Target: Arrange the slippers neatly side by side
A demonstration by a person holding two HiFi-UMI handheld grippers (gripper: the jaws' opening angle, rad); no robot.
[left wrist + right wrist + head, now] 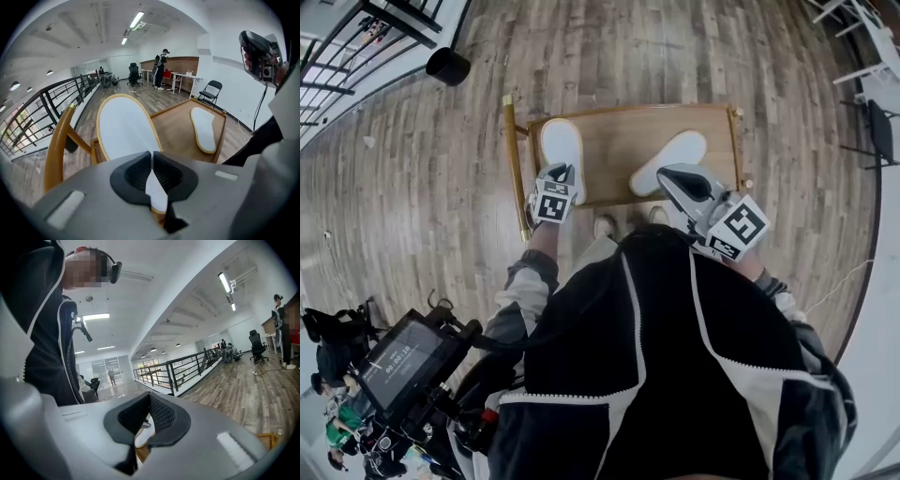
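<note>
Left tool (152, 162): jaws closed on near edge of slipper (124, 129), which extends ahead over the surface (176, 131). Second slipper (204, 127) ahead-right, well apart. Right tool (149, 401): jaws together, empty. Its view shows railing (187, 366) beyond. Only head view shows it over second slipper's near end.

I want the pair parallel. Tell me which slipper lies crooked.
The right-hand slipper: it lies diagonally on the wooden table, its far end swung rightward, while the left-hand slipper lies straight, square to the table's edges.
</note>
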